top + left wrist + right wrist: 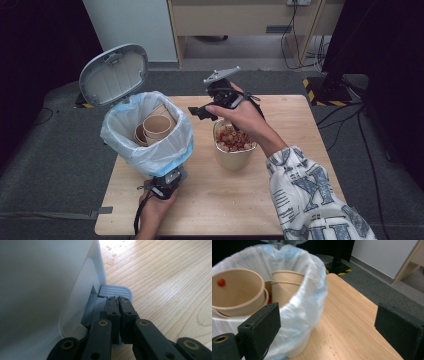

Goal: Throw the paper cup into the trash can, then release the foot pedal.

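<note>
At frame centre, wood table (295, 200) on grey carpet (60, 165), bin (150, 145) left, food bowl (234, 150) right; left gripper (117, 301) closed empty on pedal (115, 291), right gripper (327, 325) wide open, empty.

A pale wooden table (200, 210) carries a white pedal bin (37, 290) with a grey ribbed pedal (115, 291), grey lid (114, 74) and translucent bluish-white liner (165, 150). Tan paper bowls (157, 126) sit inside. The sleeve (310, 200) is white with grey-blue lettering.
</note>
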